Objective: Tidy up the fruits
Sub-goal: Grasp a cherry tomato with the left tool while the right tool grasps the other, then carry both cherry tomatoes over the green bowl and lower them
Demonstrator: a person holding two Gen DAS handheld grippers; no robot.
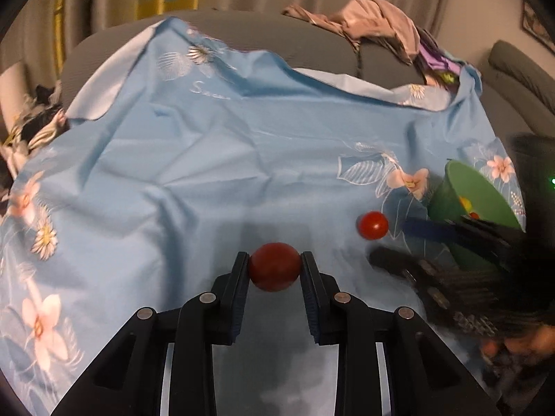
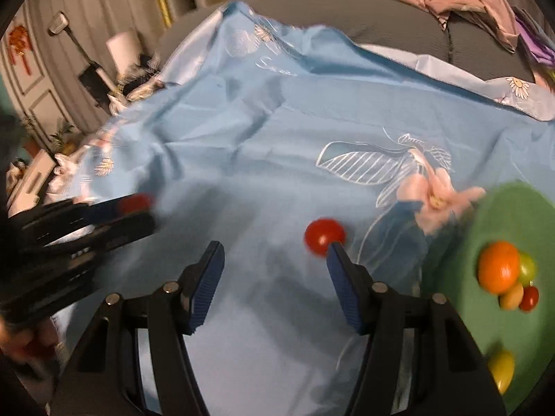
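Red tomato (image 1: 274,266) between left gripper (image 1: 275,263) jaws.

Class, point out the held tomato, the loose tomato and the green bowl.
Held tomato (image 1: 274,266), left wrist view, its front face.
Loose tomato (image 2: 322,235), right wrist view, its top.
Green bowl (image 2: 503,215), right wrist view, bare inner wall.

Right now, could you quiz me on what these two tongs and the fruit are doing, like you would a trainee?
1. True or false: the left tongs are shut on a dark red fruit.
2. Where does the loose red tomato lie? A in the green bowl; B on the blue cloth; C in the right tongs.
3. Fill in: the biggest fruit in the green bowl is the ______.

Key: 1 true; 2 B; 3 orange.
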